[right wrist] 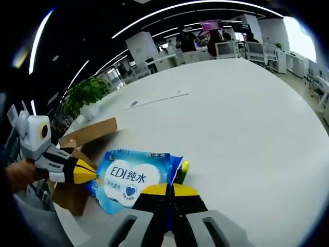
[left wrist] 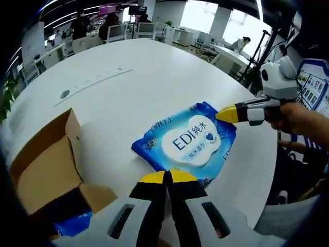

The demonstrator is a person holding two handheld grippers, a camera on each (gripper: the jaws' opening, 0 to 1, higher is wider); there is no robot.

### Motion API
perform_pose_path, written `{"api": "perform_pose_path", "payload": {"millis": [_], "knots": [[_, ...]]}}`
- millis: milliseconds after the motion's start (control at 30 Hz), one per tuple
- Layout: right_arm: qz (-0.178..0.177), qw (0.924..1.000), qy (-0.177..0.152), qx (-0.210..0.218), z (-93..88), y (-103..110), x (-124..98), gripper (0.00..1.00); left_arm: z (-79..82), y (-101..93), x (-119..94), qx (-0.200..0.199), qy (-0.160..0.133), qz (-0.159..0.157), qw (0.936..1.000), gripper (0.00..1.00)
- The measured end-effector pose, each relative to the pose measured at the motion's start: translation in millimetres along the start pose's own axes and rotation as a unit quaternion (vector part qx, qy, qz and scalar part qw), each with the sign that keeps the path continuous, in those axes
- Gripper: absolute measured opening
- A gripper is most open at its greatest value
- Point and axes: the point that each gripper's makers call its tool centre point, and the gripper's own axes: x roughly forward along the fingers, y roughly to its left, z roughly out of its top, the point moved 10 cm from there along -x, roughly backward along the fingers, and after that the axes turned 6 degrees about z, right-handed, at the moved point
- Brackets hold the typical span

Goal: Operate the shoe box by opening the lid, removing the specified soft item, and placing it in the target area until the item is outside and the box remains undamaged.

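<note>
A blue wipes pack (left wrist: 187,141) with a white "EDI" label lies flat on the white table (left wrist: 154,77), outside the box. My left gripper (left wrist: 167,176) is shut, its yellow tips pinching the pack's near edge. The right gripper (left wrist: 226,115) comes in from the right, held by a hand, shut on the pack's far corner. In the right gripper view the same pack (right wrist: 128,177) lies just ahead of my shut right gripper (right wrist: 169,189), with the left gripper (right wrist: 86,174) at its opposite edge. The open cardboard shoe box (left wrist: 46,170) stands to the left, and another blue item (left wrist: 77,225) lies inside it.
The round white table (right wrist: 241,118) stretches wide beyond the pack. A thin grey strip (left wrist: 92,80) lies far across it. The box (right wrist: 87,135) sits near the table edge by a potted plant (right wrist: 85,95). Desks, chairs and people stand in the background.
</note>
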Motion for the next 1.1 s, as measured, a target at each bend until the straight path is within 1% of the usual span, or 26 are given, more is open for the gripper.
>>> {"api": "perform_pose_path", "payload": {"millis": [200, 333, 400, 567, 667, 867, 1033, 1100], "knots": [[-0.003, 0.9999, 0.005, -0.015, -0.5, 1.8, -0.6, 0.00, 2.0, 1.8, -5.0, 0.004, -0.004, 0.005, 1.0000, 0.00], [-0.010, 0.9998, 0.010, -0.016, -3.3, 1.3, -1.6, 0.00, 1.0, 2.9, -8.2, -0.004, -0.006, 0.004, 1.0000, 0.00], [-0.011, 0.9997, 0.010, -0.018, -4.3, 0.5, -0.9, 0.01, 0.1, 3.1, -10.1, -0.003, -0.003, 0.003, 1.0000, 0.00], [-0.016, 0.9996, 0.006, -0.023, -2.9, -2.5, -1.8, 0.04, -0.6, 2.6, -17.1, -0.007, -0.009, 0.000, 0.9999, 0.00], [-0.017, 0.9994, 0.000, -0.029, -0.4, 0.9, -6.5, 0.06, -0.3, 2.0, -22.7, -0.019, -0.006, -0.012, 0.9997, 0.02], [-0.015, 0.9990, -0.009, -0.042, 2.3, 8.0, -16.3, 0.11, 2.1, 1.9, -32.3, -0.021, -0.018, -0.011, 0.9996, 0.03], [-0.018, 0.9979, -0.008, -0.062, 2.4, 14.8, -26.2, 0.15, 2.9, 0.6, -41.3, -0.020, -0.028, -0.013, 0.9993, 0.06], [-0.018, 0.9978, -0.009, -0.063, 3.2, 16.2, -29.2, 0.17, 2.6, 0.4, -44.6, -0.018, -0.031, -0.013, 0.9993, 0.07]]}}
